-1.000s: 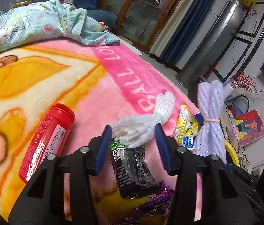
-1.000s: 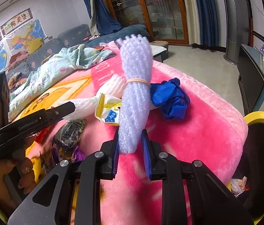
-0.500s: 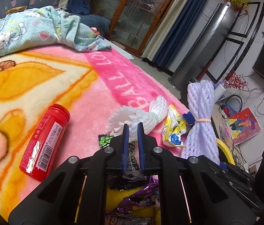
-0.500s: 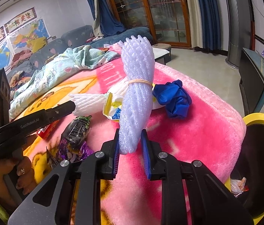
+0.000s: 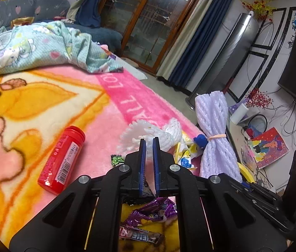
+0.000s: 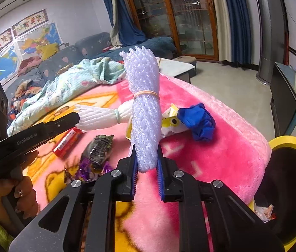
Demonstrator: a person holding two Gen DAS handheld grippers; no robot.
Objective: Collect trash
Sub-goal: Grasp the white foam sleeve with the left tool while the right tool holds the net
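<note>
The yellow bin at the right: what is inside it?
Inside the yellow bin, a few crumpled wrappers lie near the bottom edge. The rest is dark, partly hidden behind the pink blanket.

Bare pink blanket (image 6: 227, 147) lies open toward the yellow-rimmed bin (image 6: 290, 145) — wrappers (image 6: 99, 153) crowd the left.

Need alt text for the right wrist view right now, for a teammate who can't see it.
The right tongs grip an upright lilac foam-net bundle over a pink blanket. A yellow-rimmed bin stands at the right; the left tongs pinch a white foam net at left.
</note>
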